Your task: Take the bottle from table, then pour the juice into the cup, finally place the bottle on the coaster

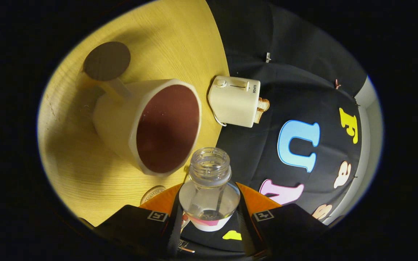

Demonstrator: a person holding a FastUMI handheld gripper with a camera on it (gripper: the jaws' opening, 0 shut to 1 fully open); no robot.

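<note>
My claw (209, 217) grips the uncapped bottle (209, 188) between both fingers, tilted. Its mouth sits just beside the cup (147, 125) rim; the coaster (106, 61) lies beyond on the surface (85, 174).

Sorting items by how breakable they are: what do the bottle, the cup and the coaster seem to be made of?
Bottle, clamped between the gripper fingers: clear plastic, probably; see-through wall, moulded threaded neck, cap off. Cup: likely glazed ceramic; thick cream wall, smooth brown inside with a slight sheen. Coaster beyond the cup: thin, matte dark brown disc, maybe wood or cork; unclear.

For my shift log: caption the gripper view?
Claw shut on open bottle, tilted beside the cup.
</note>
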